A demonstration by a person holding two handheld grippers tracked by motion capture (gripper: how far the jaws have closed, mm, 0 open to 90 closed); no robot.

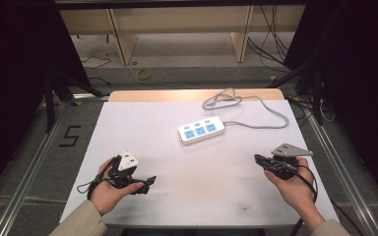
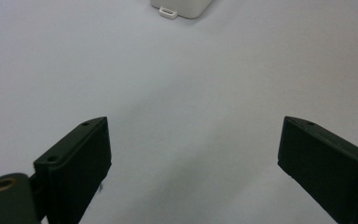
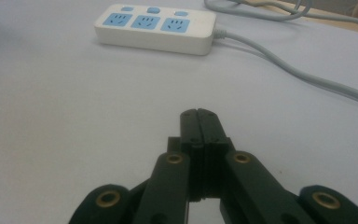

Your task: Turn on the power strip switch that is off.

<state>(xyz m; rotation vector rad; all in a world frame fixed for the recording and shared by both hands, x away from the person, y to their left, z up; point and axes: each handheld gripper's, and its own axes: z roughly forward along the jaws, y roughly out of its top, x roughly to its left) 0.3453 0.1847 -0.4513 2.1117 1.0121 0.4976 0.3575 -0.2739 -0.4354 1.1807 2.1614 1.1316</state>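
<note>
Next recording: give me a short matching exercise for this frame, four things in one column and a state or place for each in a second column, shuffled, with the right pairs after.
Things
1. left tool
2. right tool
3. power strip
4. grey cable

States or places
A. jaws pressed together, nothing between them
B. lies near the middle of the white table cover, blue sockets facing up
C. jaws spread wide apart over bare cover
D. runs from the strip's end and loops toward the far edge of the table

Pairs: 1-C, 2-A, 3-B, 4-D
</note>
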